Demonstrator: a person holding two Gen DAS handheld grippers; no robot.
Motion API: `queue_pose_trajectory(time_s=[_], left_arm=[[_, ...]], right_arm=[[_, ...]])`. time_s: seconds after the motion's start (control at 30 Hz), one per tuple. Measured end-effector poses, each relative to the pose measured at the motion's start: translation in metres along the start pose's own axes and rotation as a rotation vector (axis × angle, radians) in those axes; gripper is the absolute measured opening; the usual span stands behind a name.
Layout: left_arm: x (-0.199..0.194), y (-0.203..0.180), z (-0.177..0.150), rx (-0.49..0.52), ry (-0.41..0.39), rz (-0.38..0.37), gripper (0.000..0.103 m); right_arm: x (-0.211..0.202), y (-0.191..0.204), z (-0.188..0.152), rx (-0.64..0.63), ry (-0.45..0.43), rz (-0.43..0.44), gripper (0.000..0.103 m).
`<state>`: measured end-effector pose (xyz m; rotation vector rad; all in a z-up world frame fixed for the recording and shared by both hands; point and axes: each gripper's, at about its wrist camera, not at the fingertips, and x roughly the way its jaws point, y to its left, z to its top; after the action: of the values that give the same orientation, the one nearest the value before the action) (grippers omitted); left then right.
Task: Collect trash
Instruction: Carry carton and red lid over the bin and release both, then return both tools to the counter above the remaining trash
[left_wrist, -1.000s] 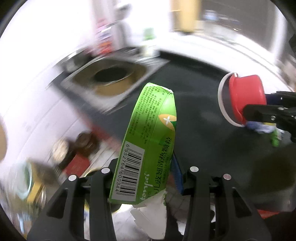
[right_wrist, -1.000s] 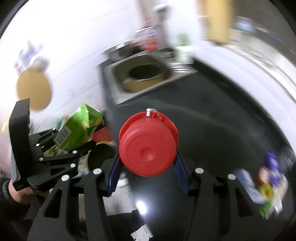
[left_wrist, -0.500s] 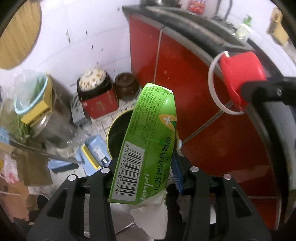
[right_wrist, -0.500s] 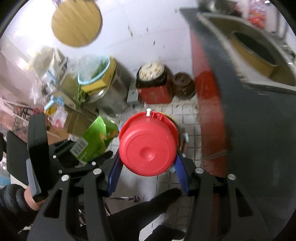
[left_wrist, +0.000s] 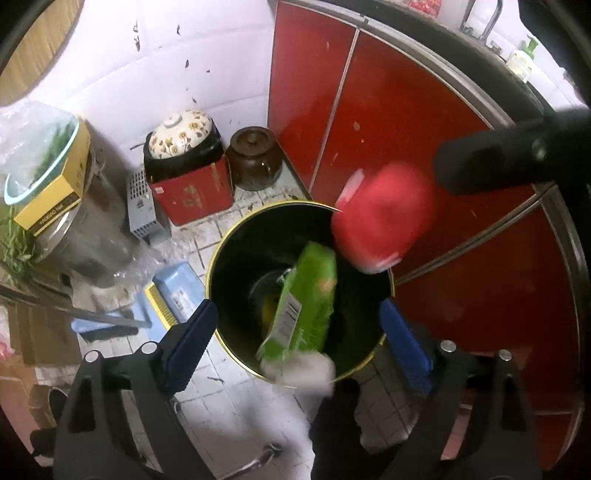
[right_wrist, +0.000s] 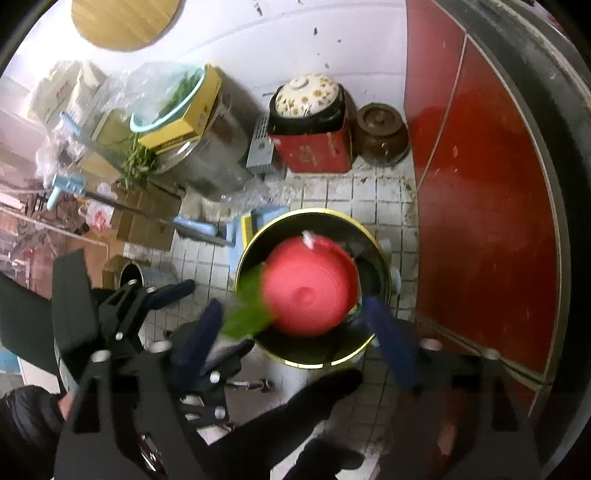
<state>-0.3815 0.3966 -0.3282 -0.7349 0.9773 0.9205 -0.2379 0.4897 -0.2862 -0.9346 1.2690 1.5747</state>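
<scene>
- The left gripper (left_wrist: 297, 332) points down at the bin (left_wrist: 218, 266), and its jaws are opening, so the blue pads no longer touch the green carton (left_wrist: 303, 302)
- The carton is blurry and looks like it is dropping into the bin's dark mouth, with a bit of white paper (left_wrist: 306, 369) at its low end
- The right gripper (right_wrist: 299, 332) is opening too; the red tub (right_wrist: 310, 288) sits loose between its pads, over the bin
- What could go wrong: in the left view the tub is right by the rim, next to the red cupboard (left_wrist: 424, 129), so I think it could hit the edge and bounce onto the tiled floor (right_wrist: 369, 192)
- The carton is long, so it might tip and hang over the rim
- Only the left view shows inside the bin
- Only the right view shows the person's hand (right_wrist: 64, 406) on the other tool, far left
</scene>
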Motion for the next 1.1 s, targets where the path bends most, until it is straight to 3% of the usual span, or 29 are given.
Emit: queue_pose_trajectory(time_s=[0.2, 0.3, 0.43, 0.53, 0.63, 0.8, 0.9, 1.1], left_arm=[[-0.01, 0.003, -0.001, 0.011, 0.006, 0.005, 0.087], [-0.025, -0.006, 0.001, 0.039, -0.007, 0.022, 0.087], [-0.064, -0.038, 0.015, 0.109, -0.048, 0.032, 0.092], [-0.098, -0.079, 0.029, 0.207, -0.099, 0.008, 0.096], [-0.135, -0.137, 0.043, 0.35, -0.17, -0.065, 0.096], [-0.184, -0.256, 0.05, 0.628, -0.244, -0.257, 0.096], [-0.212, -0.342, 0.035, 0.856, -0.299, -0.375, 0.096], [-0.245, -0.467, -0.021, 1.148, -0.323, -0.559, 0.096]], right_arm=[[-0.017, -0.005, -0.005, 0.009, -0.012, -0.006, 0.083], [-0.044, -0.01, -0.015, 0.031, -0.047, -0.013, 0.087], [-0.101, -0.022, -0.042, 0.083, -0.127, -0.029, 0.091], [-0.166, -0.042, -0.08, 0.162, -0.223, -0.058, 0.092], [-0.236, -0.064, -0.128, 0.247, -0.327, -0.14, 0.096], [-0.329, -0.11, -0.228, 0.454, -0.447, -0.286, 0.096], [-0.378, -0.135, -0.304, 0.605, -0.513, -0.387, 0.096], [-0.436, -0.159, -0.431, 0.837, -0.612, -0.511, 0.096]])
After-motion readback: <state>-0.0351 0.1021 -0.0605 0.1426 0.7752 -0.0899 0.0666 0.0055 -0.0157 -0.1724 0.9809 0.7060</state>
